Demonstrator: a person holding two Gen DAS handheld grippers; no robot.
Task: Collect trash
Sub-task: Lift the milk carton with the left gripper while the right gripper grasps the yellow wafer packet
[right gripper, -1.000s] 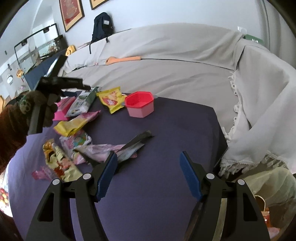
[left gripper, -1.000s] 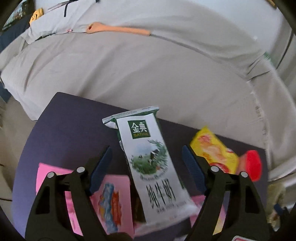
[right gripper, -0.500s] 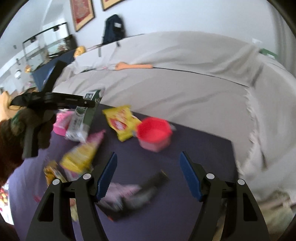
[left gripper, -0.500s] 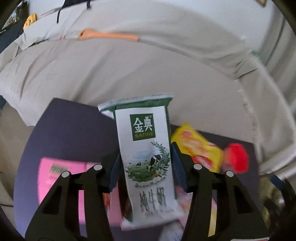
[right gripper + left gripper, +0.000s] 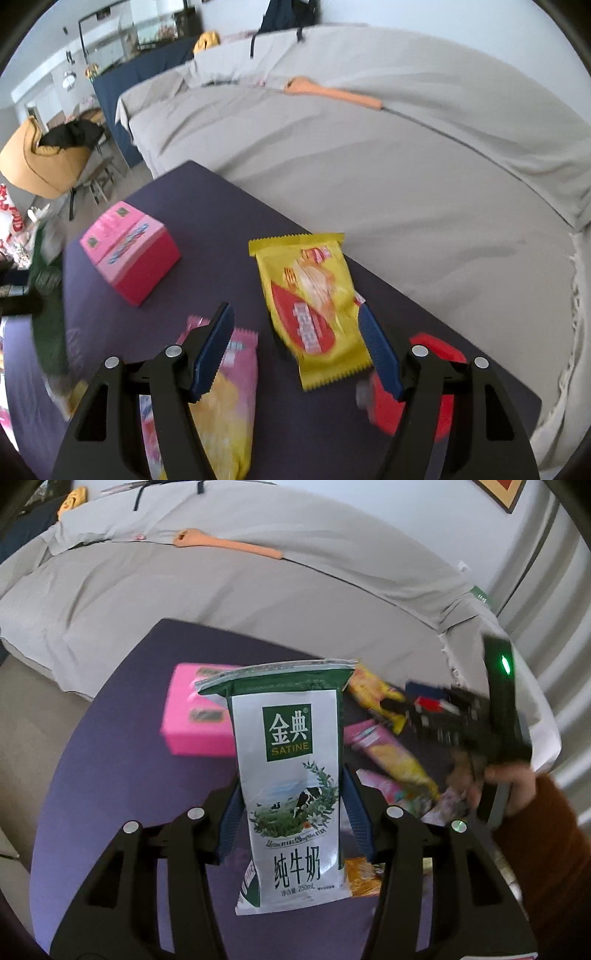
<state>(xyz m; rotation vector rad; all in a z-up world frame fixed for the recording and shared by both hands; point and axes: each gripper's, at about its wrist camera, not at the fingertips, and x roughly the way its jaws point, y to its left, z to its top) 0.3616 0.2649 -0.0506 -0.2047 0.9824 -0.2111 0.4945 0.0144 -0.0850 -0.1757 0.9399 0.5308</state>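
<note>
My left gripper (image 5: pixel 291 812) is shut on a white-and-green milk pouch (image 5: pixel 291 760), held upright above the dark purple table (image 5: pixel 122 760). In the right wrist view my right gripper (image 5: pixel 295 343) stands open just above a yellow snack packet (image 5: pixel 314 295) that lies flat on the table (image 5: pixel 207 206); its pads are apart from the packet. A pink-and-yellow wrapper (image 5: pixel 229 406) lies under the left finger. The right gripper (image 5: pixel 424 705) and the hand holding it (image 5: pixel 513 782) show at the right of the left wrist view.
A pink box (image 5: pixel 129 251) sits at the table's left, a red cup (image 5: pixel 436 387) at the right behind my right finger. More wrappers (image 5: pixel 395 760) lie scattered on the table. A grey covered sofa (image 5: pixel 369 147) borders the table's far side.
My left gripper closed on the milk pouch and lifted it off the table. My right gripper swung left across the table to the yellow packet, still open.
</note>
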